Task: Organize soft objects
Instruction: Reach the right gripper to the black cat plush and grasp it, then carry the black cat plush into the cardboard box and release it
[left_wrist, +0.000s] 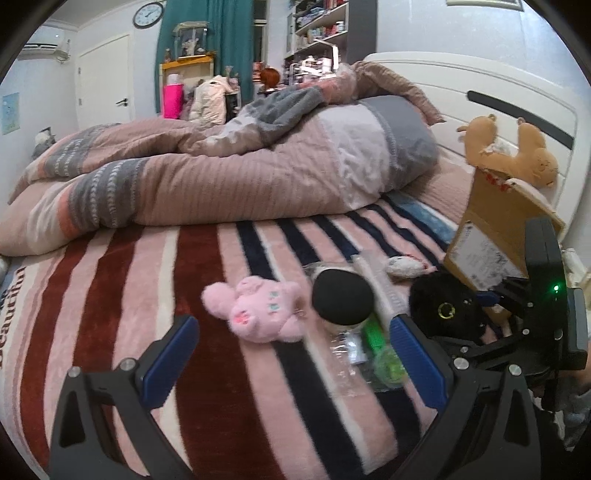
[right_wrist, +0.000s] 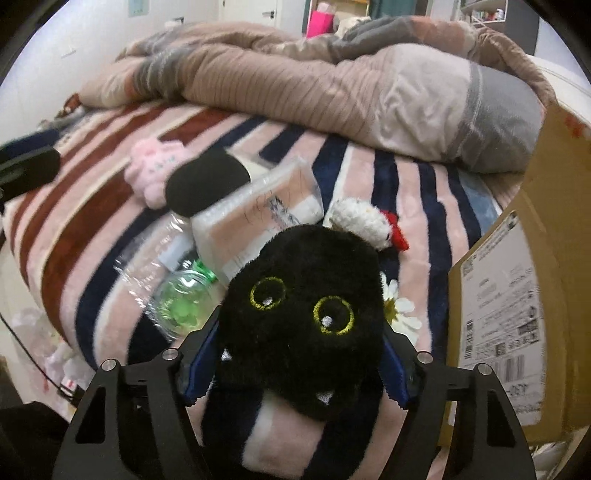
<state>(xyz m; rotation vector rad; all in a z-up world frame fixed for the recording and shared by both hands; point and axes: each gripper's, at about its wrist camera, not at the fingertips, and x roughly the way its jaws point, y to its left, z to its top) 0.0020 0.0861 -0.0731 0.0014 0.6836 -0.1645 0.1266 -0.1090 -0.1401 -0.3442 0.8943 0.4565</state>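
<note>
Now the right gripper (right_wrist: 301, 363) has its blue fingers pressed on both sides of the black plush cat (right_wrist: 306, 317), low over the striped blanket (left_wrist: 229, 413) beside the cardboard box (right_wrist: 546, 258) (its label print is too blurry to read). The left gripper (left_wrist: 291, 360) hangs wide open, holding nothing, near the pink plush (left_wrist: 258, 314).
</note>
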